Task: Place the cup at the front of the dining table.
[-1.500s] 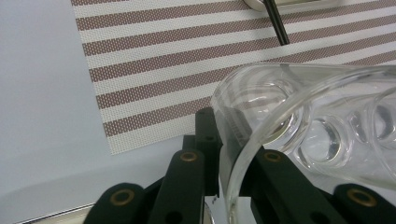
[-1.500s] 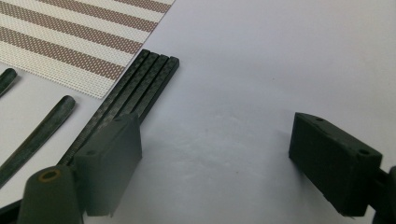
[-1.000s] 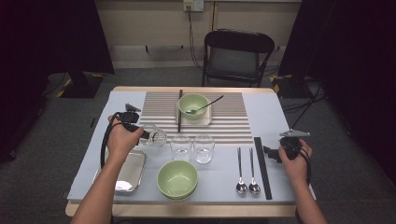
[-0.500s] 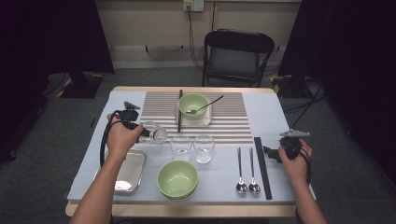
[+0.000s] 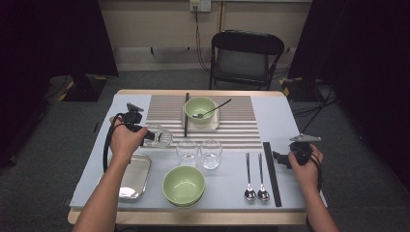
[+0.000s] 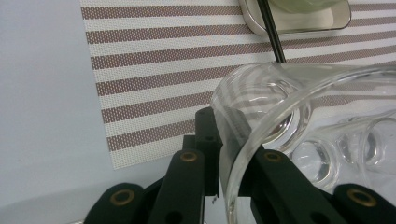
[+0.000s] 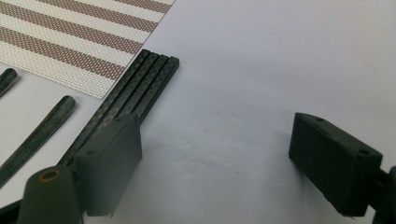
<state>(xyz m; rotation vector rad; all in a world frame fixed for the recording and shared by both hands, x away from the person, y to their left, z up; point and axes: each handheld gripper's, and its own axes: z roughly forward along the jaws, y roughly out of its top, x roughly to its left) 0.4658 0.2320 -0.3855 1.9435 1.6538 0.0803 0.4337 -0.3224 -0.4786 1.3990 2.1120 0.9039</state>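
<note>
While the left hand-held gripper clamps the wall of a clear glass, tipped on its side at the striped placemat's left edge, the right hand-held gripper sits released over the counter, beside black chopsticks.
</note>
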